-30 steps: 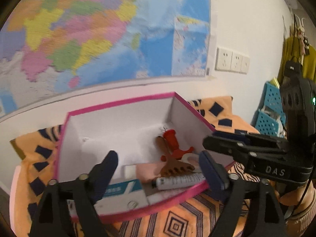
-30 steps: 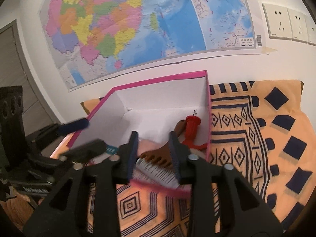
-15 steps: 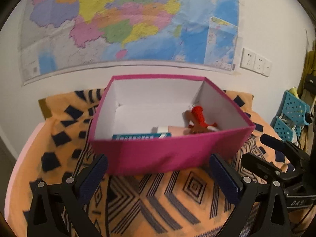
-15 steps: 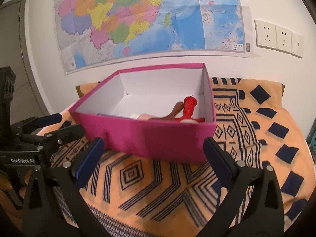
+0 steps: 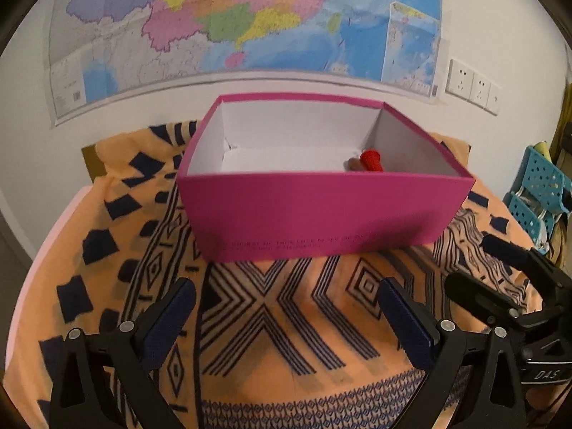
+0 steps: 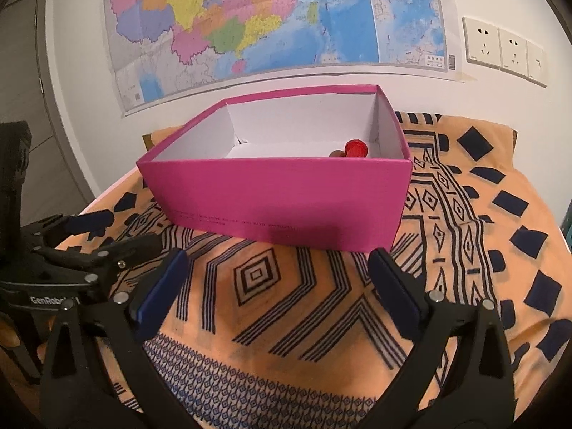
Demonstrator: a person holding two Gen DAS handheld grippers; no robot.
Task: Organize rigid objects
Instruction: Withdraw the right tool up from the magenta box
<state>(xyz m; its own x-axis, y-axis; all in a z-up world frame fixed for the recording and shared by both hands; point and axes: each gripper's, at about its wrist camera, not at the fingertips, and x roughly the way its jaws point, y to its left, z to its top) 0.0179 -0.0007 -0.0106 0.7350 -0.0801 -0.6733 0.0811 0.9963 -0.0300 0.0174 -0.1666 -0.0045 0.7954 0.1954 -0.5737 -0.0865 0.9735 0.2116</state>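
A pink box with a white inside stands on an orange patterned cloth. Only the top of a red handle and a brown tip beside it show above its near wall; the other contents are hidden. My left gripper hangs open over the cloth, well in front of the box, with nothing between its fingers. My right gripper is also open and empty, just short of the box's near wall. The right gripper appears at the right of the left wrist view, the left gripper at the left of the right wrist view.
A large coloured map hangs on the white wall behind the box, with wall sockets to its right. Blue perforated baskets stand at the far right. A grey door is on the left.
Both grippers pulled back from over the box to the cloth in front of it and sank lower. The right gripper let go of the comb-like item and opened wide; the left opened a little further.
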